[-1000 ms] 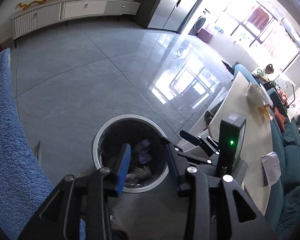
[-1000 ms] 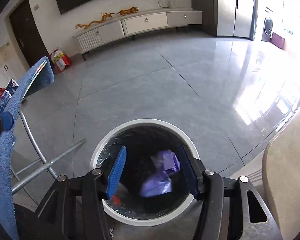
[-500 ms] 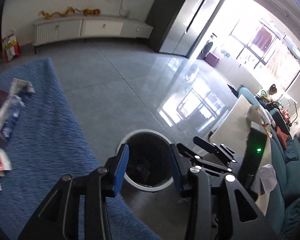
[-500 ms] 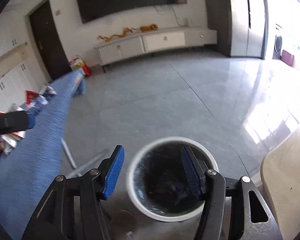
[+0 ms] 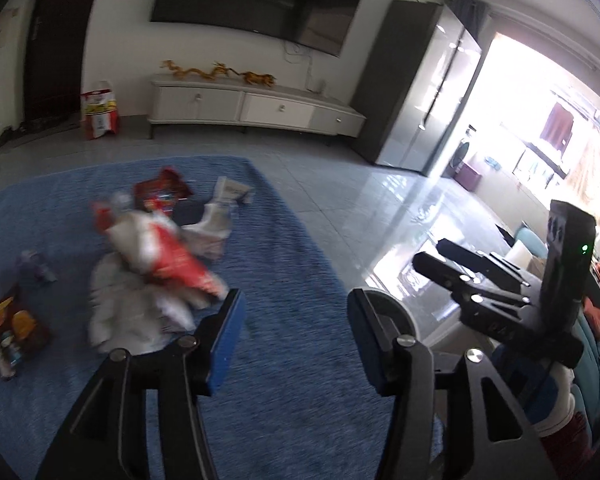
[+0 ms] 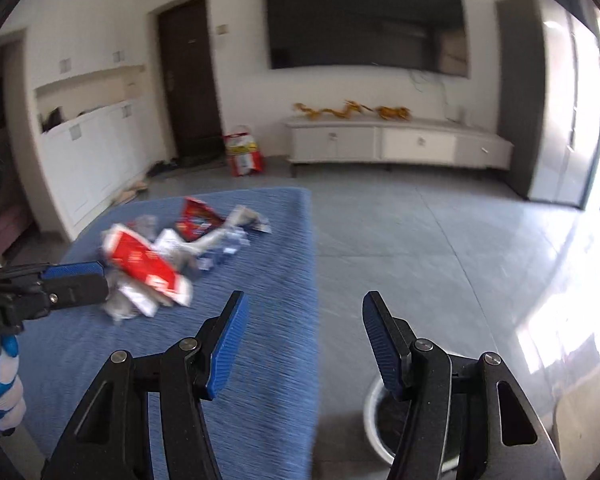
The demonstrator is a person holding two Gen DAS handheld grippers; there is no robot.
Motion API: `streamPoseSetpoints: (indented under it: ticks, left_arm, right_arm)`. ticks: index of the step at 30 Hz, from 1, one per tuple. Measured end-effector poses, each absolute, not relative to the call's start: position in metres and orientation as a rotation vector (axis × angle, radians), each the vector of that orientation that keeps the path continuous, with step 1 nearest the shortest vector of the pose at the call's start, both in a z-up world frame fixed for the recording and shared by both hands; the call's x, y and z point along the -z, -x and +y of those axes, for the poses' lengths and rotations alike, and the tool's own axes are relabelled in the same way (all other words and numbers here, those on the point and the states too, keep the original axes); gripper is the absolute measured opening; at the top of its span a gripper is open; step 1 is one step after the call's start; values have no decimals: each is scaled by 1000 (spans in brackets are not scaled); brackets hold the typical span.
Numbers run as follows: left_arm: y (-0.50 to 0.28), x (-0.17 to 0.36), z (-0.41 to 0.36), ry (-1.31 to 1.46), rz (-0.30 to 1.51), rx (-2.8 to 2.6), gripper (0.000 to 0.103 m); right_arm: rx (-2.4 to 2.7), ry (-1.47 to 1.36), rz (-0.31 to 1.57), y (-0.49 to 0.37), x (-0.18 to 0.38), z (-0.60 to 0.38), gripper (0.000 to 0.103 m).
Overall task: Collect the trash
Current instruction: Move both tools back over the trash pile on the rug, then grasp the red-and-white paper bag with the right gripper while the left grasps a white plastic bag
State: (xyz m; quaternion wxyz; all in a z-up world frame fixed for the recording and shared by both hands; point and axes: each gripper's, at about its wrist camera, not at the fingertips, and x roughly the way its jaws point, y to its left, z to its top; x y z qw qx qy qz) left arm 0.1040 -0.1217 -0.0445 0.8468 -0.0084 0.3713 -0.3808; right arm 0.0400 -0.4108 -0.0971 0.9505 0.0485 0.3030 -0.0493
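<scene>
Blue terry cloth covered the tabletop (image 5: 284, 360) in the left wrist view, where the left tool (image 5: 294, 344) hung empty, its jaws just opened wider, a little short of the heap of crinkled red-and-white wrappers (image 5: 156, 264); I judge it should come down on one loose, springy packet rather than rake the pile. Seen from the right wrist, the right tool (image 6: 302, 346) stood half open and empty above the cloth's edge, the round white-rimmed bin (image 6: 374, 420) on the glossy floor below, the litter well off to its left.
</scene>
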Motion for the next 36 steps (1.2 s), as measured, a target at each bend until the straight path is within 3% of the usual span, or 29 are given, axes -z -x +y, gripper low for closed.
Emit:
streamPoseSetpoints:
  ticks: [11, 15, 19, 32, 36]
  left_arm:
    - [-134, 73, 23, 145, 789, 588, 52]
    - [-139, 86, 47, 191, 803, 558, 57]
    - [-148, 100, 50, 215, 838, 566, 59]
    - [-171, 126, 1, 125, 856, 685, 59]
    - [-183, 128, -10, 103, 864, 703, 59]
  right_arm:
    - [-72, 29, 652, -90, 96, -310, 64]
    - [-120, 58, 661, -111, 102, -284, 68]
    - [-149, 82, 673, -137, 110, -262, 73]
    - [-193, 131, 722, -197, 135, -230, 73]
    - [-200, 124, 717, -205, 138, -230, 65]
